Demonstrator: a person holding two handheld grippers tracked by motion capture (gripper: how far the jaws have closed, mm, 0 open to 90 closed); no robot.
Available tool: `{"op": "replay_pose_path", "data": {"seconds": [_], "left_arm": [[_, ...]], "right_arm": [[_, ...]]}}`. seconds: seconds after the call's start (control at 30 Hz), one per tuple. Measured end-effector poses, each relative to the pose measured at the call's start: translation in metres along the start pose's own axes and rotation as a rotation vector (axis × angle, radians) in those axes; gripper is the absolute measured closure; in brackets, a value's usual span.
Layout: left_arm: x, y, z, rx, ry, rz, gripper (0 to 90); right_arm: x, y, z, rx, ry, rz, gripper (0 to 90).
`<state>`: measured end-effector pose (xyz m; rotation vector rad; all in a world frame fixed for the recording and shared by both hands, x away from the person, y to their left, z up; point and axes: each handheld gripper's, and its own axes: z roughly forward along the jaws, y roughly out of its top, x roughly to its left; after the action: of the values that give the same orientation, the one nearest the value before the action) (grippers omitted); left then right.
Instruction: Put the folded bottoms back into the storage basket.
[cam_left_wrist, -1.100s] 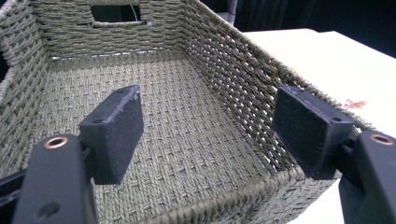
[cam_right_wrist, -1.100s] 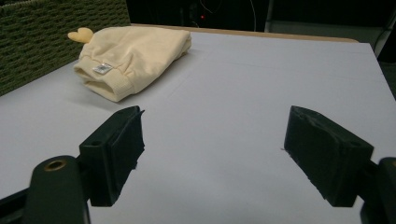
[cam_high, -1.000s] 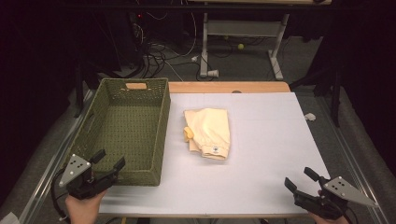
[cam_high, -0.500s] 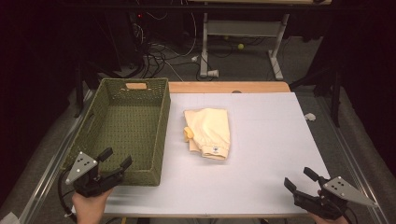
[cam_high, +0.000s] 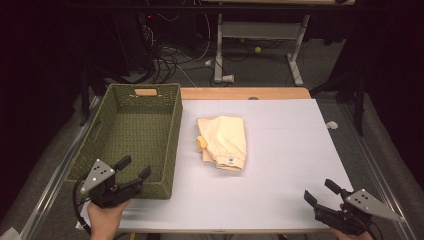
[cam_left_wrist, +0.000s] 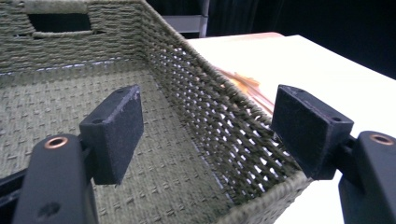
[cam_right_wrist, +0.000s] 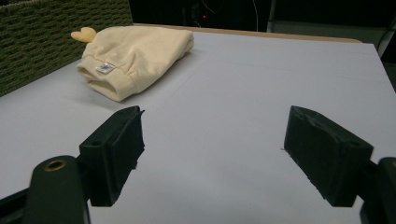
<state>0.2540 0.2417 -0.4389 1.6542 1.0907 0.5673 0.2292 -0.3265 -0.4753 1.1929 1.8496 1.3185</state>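
**A dim room behind a bright table**

The white table (cam_high: 280, 150) catches most of the light, with a strip of bare wood (cam_high: 245, 93) along its far edge. Beyond it the room falls dark. On the grey floor (cam_high: 320, 65) stands a metal desk frame (cam_high: 260, 37), a tangle of cables (cam_high: 165, 65) lies left of it, and a small yellow-green ball (cam_high: 257, 49) rests underneath.

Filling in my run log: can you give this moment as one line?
left gripper: open, astride basket near corner | right gripper: open, holds nothing | folded cream garment: on table, beside basket
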Motion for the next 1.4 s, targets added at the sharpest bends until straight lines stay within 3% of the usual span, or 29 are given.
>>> {"op": "replay_pose_path", "data": {"seconds": [1.4], "left_arm": [[-0.033, 0.01, 0.027, 0.027, -0.08, 0.051, 23.5]], "right_arm": [[0.0, 0.0, 0.0, -0.001, 0.015, -0.004, 20.8]]}}
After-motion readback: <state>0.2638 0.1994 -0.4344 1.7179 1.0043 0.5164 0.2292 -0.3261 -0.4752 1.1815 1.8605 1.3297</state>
